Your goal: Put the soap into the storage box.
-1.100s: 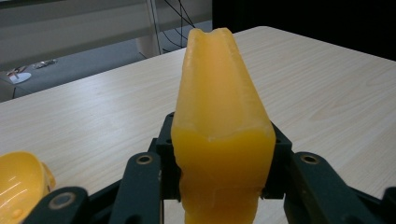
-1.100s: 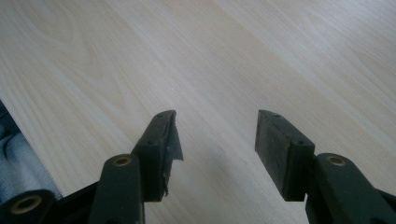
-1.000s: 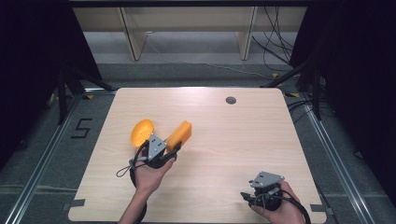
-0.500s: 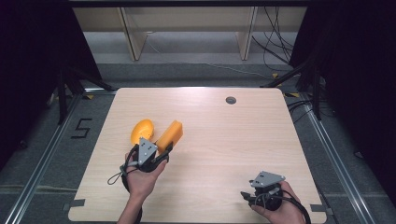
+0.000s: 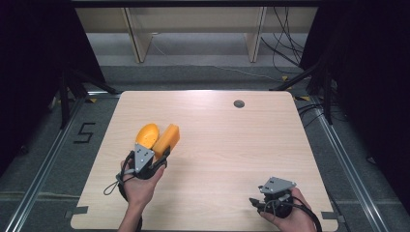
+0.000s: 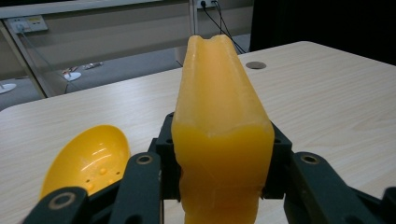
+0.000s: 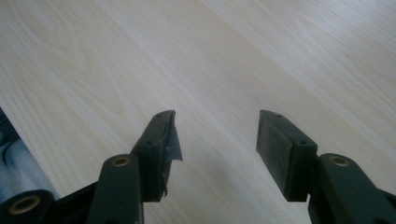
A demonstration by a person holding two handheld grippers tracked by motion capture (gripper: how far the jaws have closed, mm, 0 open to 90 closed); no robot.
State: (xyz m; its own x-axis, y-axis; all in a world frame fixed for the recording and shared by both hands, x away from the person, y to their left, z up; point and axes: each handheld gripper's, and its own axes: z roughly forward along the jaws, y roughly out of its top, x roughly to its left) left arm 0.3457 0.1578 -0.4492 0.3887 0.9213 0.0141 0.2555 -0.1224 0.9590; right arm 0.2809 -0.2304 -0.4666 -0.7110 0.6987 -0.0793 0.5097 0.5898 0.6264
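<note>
My left gripper [image 5: 155, 153] is shut on an orange sponge-like block [image 5: 167, 139], which sticks out ahead of the jaws and is squeezed between them [image 6: 222, 140]. Just left of the block lies a yellow plastic spoon [image 5: 146, 135], its bowl showing beside the jaws [image 6: 86, 158]; whether block and spoon touch I cannot tell. My right gripper [image 5: 256, 203] rests near the table's front right corner, held by a hand. Its jaws stand open [image 7: 215, 140] over bare wood with nothing between them.
The light wooden table [image 5: 241, 145] has a round dark cable grommet [image 5: 239, 103] near its far edge. Beyond the table are wooden shelf legs and cables on the grey floor. The table's front edge runs just left of my right gripper.
My left gripper has drawn back toward the person and to the left, carrying the orange block with it beside the spoon. The right gripper has stayed put.
</note>
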